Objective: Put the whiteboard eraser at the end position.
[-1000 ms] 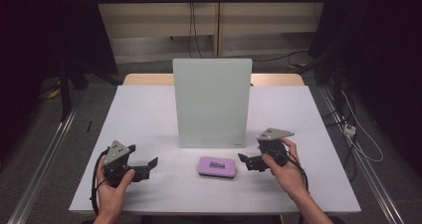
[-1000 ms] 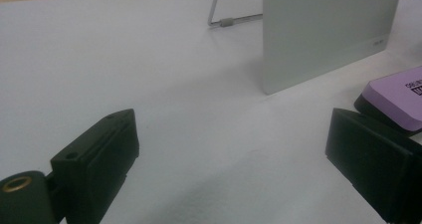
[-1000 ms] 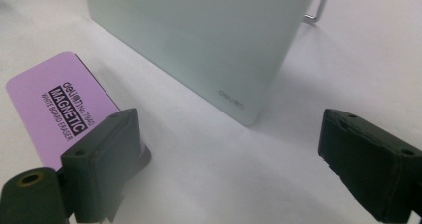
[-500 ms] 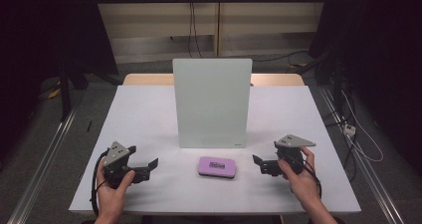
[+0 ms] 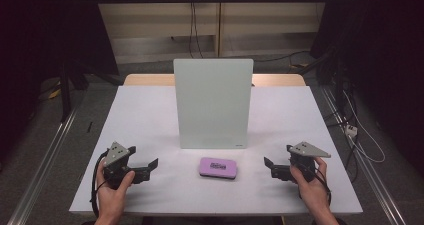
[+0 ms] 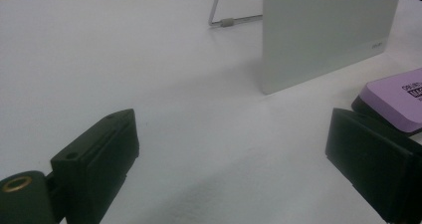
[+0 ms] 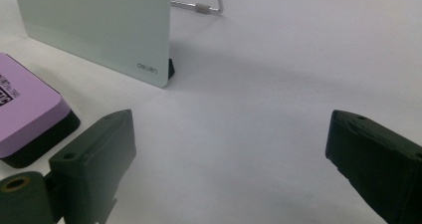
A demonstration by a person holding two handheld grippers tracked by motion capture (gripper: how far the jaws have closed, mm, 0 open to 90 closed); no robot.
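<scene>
Standing upright near the middle of the white table (image 5: 150,110) is a pale green board (image 5: 213,102), with its face turned toward the near edge. A wire stand (image 6: 234,20) is seen behind the board in the left gripper view, and the same stand is seen in the right gripper view, resting on the table. A small printed mark is carried at the board's lower corner in both gripper views.

A purple block (image 5: 218,167) with a black base is laid flat on the table, just near of the board and apart from it. A dark label is printed on its top; the lettering cannot be read in full.

The left gripper (image 5: 150,166) is held in the left hand (image 5: 112,195) at the near left of the table, well apart from the block. Its jaws are spread wide, as shown in the left gripper view, and nothing is held between them. The block is seen at the right edge of that view, partly behind the right-hand jaw.

The right gripper (image 5: 270,166) is held in the right hand (image 5: 312,185) at the near right, near the block but not touching it. Its jaws are likewise spread wide and nothing is held between them. The block is seen at the left edge of the right gripper view, beyond the left-hand jaw.

Both grippers are pointed inward, toward the block between them. A grey three-cornered plate is carried on top of each.
</scene>
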